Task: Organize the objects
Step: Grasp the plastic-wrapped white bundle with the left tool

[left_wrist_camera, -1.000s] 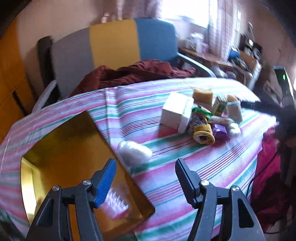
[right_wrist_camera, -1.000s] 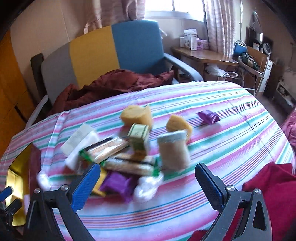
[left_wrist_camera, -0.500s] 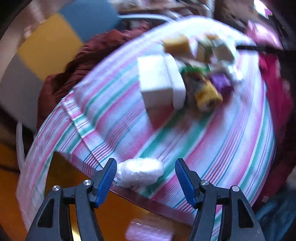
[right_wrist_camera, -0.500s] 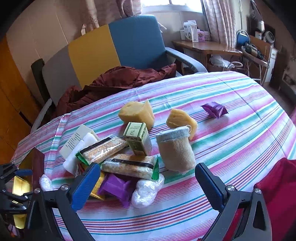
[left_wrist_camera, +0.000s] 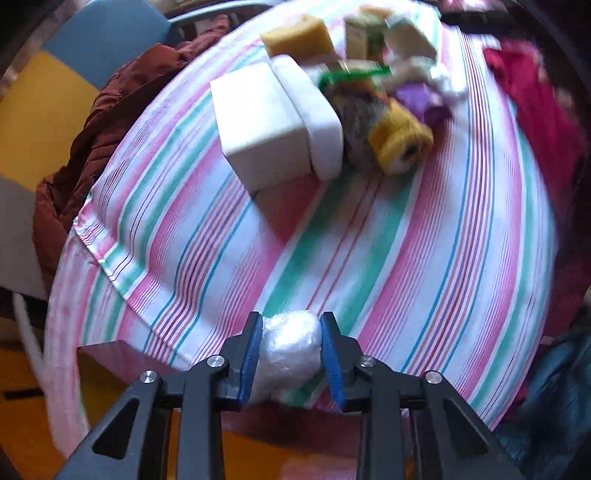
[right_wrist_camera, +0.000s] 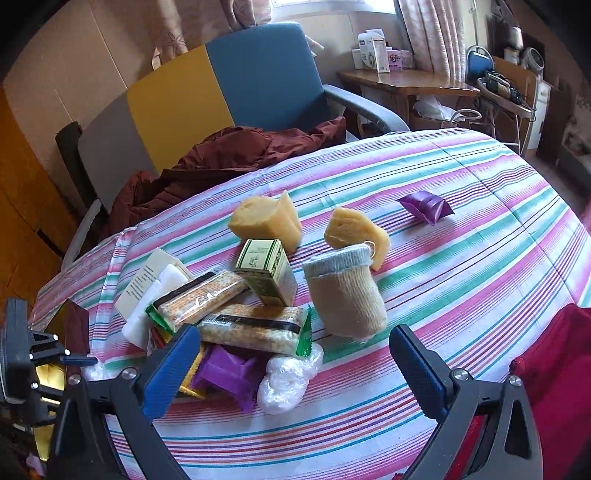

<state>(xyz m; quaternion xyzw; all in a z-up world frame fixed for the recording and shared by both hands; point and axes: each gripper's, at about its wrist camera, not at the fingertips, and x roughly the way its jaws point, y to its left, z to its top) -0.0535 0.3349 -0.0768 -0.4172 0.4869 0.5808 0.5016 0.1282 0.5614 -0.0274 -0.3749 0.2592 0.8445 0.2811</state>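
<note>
My left gripper (left_wrist_camera: 291,360) is shut on a white plastic-wrapped ball (left_wrist_camera: 290,350) at the near edge of the striped table, beside the gold tray (left_wrist_camera: 110,373). A pile lies further on: a white box (left_wrist_camera: 260,129), a yellow-cuffed sock roll (left_wrist_camera: 400,138), a yellow sponge (left_wrist_camera: 295,35). My right gripper (right_wrist_camera: 295,369) is open and empty above the same pile: two cracker packs (right_wrist_camera: 255,326), a green box (right_wrist_camera: 267,273), a beige sock (right_wrist_camera: 345,293), two sponges (right_wrist_camera: 267,219), a purple packet (right_wrist_camera: 227,373) and another plastic ball (right_wrist_camera: 290,376).
A second purple packet (right_wrist_camera: 424,206) lies apart at the far right of the table. A maroon jacket (right_wrist_camera: 221,158) lies on the chair (right_wrist_camera: 221,92) behind the table. A red cloth (right_wrist_camera: 554,362) hangs at the table's near right edge. The left gripper body (right_wrist_camera: 26,354) shows at the left.
My left gripper has dropped down to the white plastic ball and shut on it. My right gripper has stayed open, moving slightly closer over the pile.
</note>
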